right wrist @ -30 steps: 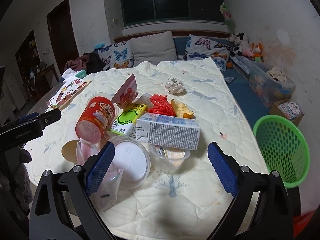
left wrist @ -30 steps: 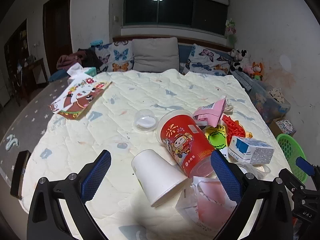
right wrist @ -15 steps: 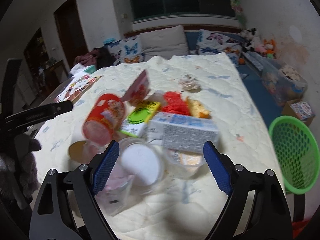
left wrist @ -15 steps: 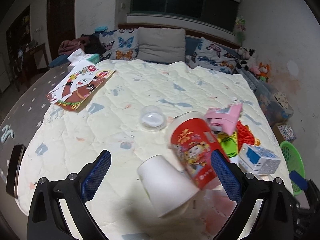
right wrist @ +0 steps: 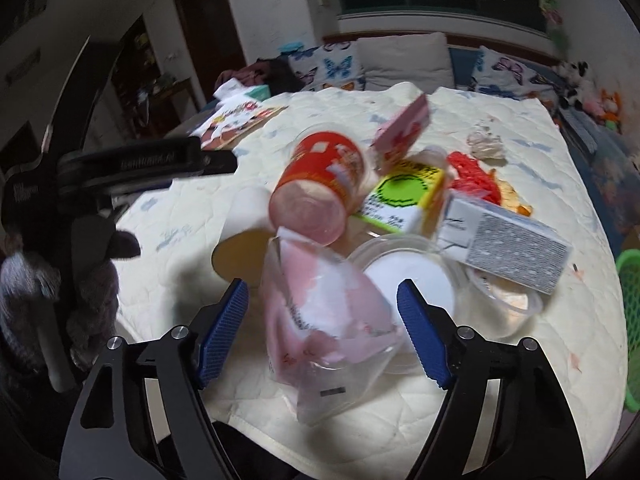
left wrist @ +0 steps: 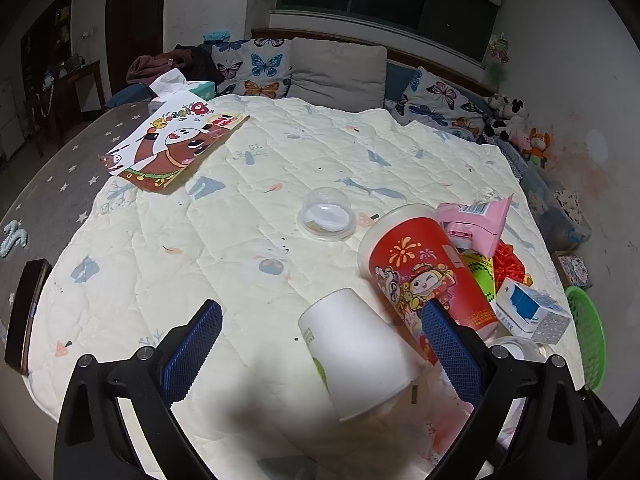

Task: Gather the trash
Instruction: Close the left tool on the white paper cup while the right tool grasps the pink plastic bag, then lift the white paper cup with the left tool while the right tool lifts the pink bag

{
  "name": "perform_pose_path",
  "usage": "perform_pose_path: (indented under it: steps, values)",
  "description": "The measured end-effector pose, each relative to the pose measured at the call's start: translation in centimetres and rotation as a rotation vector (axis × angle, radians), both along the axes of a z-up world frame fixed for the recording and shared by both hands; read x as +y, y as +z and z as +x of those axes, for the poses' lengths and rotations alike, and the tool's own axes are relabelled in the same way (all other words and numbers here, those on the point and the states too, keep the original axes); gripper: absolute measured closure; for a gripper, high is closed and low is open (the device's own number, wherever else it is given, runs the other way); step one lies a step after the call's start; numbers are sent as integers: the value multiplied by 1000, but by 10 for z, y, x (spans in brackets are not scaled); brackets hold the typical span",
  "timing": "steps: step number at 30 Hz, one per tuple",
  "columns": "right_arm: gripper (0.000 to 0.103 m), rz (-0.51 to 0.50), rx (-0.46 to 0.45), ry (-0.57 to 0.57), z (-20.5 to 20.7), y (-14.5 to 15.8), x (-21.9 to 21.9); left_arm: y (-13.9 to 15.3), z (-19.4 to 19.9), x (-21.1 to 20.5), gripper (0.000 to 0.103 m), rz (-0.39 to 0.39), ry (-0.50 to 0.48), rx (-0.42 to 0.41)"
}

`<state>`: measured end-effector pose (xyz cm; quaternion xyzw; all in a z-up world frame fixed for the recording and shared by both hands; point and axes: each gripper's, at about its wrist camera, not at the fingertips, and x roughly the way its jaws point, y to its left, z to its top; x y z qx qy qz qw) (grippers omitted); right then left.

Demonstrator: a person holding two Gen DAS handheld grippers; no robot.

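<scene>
Trash heaped at the near right part of a bed (left wrist: pixel 280 168) covered with a cream quilt. Left claw (left wrist: pixel 320 344) wide open, blue pads apart, hovering over a white paper cup (left wrist: pixel 360 356) lying on its side; cup between the pads but not pressed, nearer the right pad. Just beside the cup, touching it, a red printed cup (left wrist: pixel 424 276) also on its side. Behind that, a pink carton (left wrist: pixel 476 224), a yellow-green box (right wrist: pixel 404 196), red shredded plastic (right wrist: pixel 476 178) and a blue-and-white carton (left wrist: pixel 532 312). Clear domed lid (left wrist: pixel 326 216) alone, a little apart from the heap. Right claw (right wrist: pixel 324 332) with jaws opening, a crumpled clear bag with pink paper (right wrist: pixel 320 320) between the pads, pads not pressing on it; view blurred. Beyond the bag, a round clear lid (right wrist: pixel 408 276). Green mesh basket (left wrist: pixel 586 336) off the bed's right edge, below quilt level. Cartoon-printed flat bag (left wrist: pixel 172 144) far left on the bed, well apart from the heap.
</scene>
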<state>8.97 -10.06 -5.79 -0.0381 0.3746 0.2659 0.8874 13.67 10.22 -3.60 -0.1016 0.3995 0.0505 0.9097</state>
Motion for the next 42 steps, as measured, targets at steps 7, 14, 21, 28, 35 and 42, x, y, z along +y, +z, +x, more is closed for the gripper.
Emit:
perform_pose_path:
  steps: [7, 14, 21, 28, 35, 42]
  values:
    - [13, -120, -39, -11, 3, -19, 12, -4, 4, 2, 6, -9, 2, 13]
    - [26, -144, -17, -13, 5, -33, 10, -13, 6, 0, 6, -17, 1, 44]
    - [45, -94, 3, -10, 4, -31, -2, -29, 15, 0, 7, -68, 15, 102]
    - [56, -19, 14, -7, -4, -20, -17, -41, 21, -2, 8, -110, 17, 139]
    - [59, 15, -11, -8, -17, -3, -31, -57, 27, 5, 20, -219, 16, 185]
    - [59, 64, -17, -18, -28, 13, -50, -52, 25, 0, 40, -252, -31, 161]
